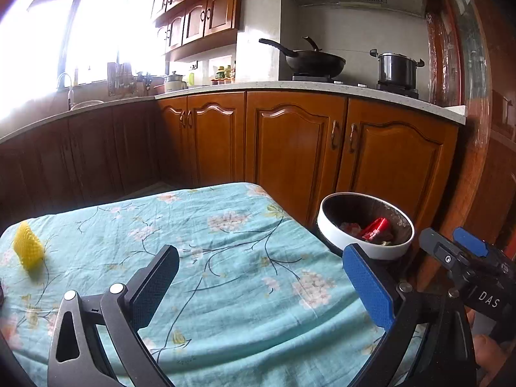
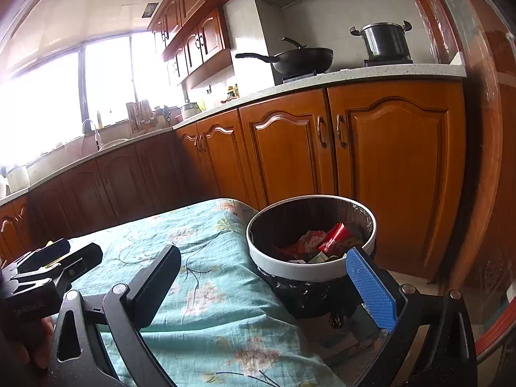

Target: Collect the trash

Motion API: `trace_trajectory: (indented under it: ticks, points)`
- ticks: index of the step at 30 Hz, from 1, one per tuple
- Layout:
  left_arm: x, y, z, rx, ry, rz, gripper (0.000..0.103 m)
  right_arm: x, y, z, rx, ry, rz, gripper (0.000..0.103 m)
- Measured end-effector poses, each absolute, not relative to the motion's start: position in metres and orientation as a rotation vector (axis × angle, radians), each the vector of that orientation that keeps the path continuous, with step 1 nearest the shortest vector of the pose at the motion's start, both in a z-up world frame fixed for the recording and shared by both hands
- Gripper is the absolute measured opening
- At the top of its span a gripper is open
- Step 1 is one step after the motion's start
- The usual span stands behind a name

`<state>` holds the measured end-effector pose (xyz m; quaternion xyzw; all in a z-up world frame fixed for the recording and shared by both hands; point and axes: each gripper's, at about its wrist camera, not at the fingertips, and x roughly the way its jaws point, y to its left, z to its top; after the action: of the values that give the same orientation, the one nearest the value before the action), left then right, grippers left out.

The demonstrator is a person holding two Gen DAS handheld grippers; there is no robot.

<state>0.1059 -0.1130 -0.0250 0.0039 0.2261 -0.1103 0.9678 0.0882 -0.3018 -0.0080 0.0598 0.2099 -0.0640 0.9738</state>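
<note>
Kitchen setting: wooden base cabinets point(image 1: 290, 148) under a pale countertop, a wok point(image 1: 314, 61) and a steel pot point(image 1: 396, 69) on the stove at 12 to 1 o'clock. Table with floral teal cloth point(image 1: 225, 258) in the foreground. White-rimmed trash bin point(image 2: 309, 267) just beside the table's edge at 2 o'clock, holding a red wrapper point(image 2: 335, 237) and other scraps. Yellow foam fruit net point(image 1: 27, 250) on the cloth at 9 o'clock, well apart from the bin. Left gripper point(image 1: 258, 290): jaws spread wide, nothing between. Right gripper point(image 2: 261, 287): likewise spread, grasping nothing.

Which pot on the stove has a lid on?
The shiny steel pot on the right burner. The black wok beside it is open, with a long handle.
</note>
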Motion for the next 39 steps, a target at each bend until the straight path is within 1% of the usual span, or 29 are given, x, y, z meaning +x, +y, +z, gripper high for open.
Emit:
trace_trajectory:
  ticks: [39]
  points:
    - [0.110,-0.102,-0.031,0.048,0.432,-0.216,0.102,0.084,-0.303,-0.004,0.138,0.419,-0.106,0.103]
